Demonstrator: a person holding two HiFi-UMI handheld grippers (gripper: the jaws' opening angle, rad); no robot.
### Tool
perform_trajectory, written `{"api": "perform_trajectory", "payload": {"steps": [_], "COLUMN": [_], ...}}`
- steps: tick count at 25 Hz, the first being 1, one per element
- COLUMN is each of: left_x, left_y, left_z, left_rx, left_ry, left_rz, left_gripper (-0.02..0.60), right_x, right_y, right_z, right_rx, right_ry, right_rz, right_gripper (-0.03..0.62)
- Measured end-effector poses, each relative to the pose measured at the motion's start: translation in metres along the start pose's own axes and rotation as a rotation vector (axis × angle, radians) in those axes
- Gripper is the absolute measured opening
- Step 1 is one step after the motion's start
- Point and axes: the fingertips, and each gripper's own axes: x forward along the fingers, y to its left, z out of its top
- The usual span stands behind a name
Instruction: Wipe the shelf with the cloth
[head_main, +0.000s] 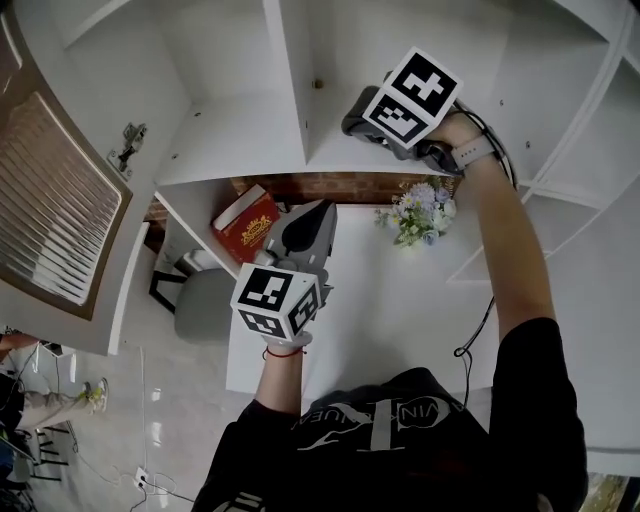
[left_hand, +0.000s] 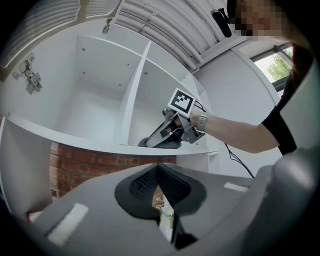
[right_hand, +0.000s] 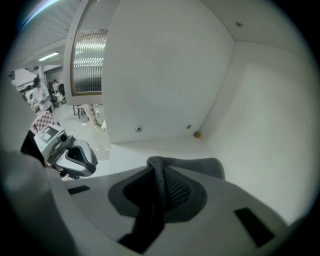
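White shelf (head_main: 240, 130) bears the grey cloth (right_hand: 202, 167), pinched in the right tool (right_hand: 161, 181)

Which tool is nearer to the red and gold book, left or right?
Left. The left tool hangs just beside the red and gold book; the right tool is farther, holding a grey cloth on the white shelf board above.

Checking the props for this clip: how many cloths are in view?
1. A grey cloth is clamped in the right hand-held gripper and lies on the upper shelf. Another could be hidden in compartments that these views do not show.
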Motion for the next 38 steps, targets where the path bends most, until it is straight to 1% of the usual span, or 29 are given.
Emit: {"api": "perform_trajectory", "payload": {"steps": [5,15,17,19,22,24,26,28,30,32,34,38], "left_x": [0.018,0.062,0.07,0.076,0.081,0.083,0.081,0.078,0.074,0.069,0.06,0.036], "left_y": [-0.025,-0.091,-0.104,-0.115,-0.128,-0.134,-0.135,-0.13,-0.122,-0.114,-0.105,-0.077], "left_z": [-0.003,-0.013,-0.014,-0.015,-0.016,-0.014,-0.011,-0.008,-0.004,0.0,0.002,0.007], "left_rx": [-0.011,-0.026,-0.031,-0.036,-0.034,-0.029,-0.019,-0.007,-0.005,-0.001,0.009,0.024], "left_ry": [0.002,0.019,0.02,0.021,0.025,0.024,0.021,0.018,0.011,0.005,0.002,0.001], "left_rz": [-0.071,-0.242,-0.274,-0.3,-0.328,-0.337,-0.335,-0.317,-0.29,-0.262,-0.228,-0.129], "left_gripper": [0.012,0.011,0.011,0.011,0.012,0.011,0.011,0.012,0.011,0.011,0.011,0.012], "right_x": [-0.034,-0.099,-0.109,-0.116,-0.12,-0.122,-0.123,-0.127,-0.128,-0.12,-0.104,-0.066], "right_y": [-0.028,-0.07,-0.074,-0.075,-0.074,-0.073,-0.073,-0.072,-0.066,-0.052,-0.035,0.009], "right_z": [-0.049,-0.139,-0.153,-0.162,-0.166,-0.167,-0.161,-0.141,-0.112,-0.083,-0.056,-0.009], "right_rx": [0.129,0.344,0.391,0.427,0.44,0.403,0.296,0.166,0.076,0.022,-0.049,-0.197], "right_ry": [0.045,0.137,0.151,0.145,0.132,0.131,0.135,0.101,0.034,-0.018,-0.047,-0.101], "right_rz": [-0.106,-0.364,-0.392,-0.4,-0.405,-0.403,-0.407,-0.439,-0.437,-0.391,-0.342,-0.199], "right_gripper": [0.061,0.061,0.061,0.061,0.061,0.061,0.061,0.061,0.061,0.061,0.061,0.061]}}
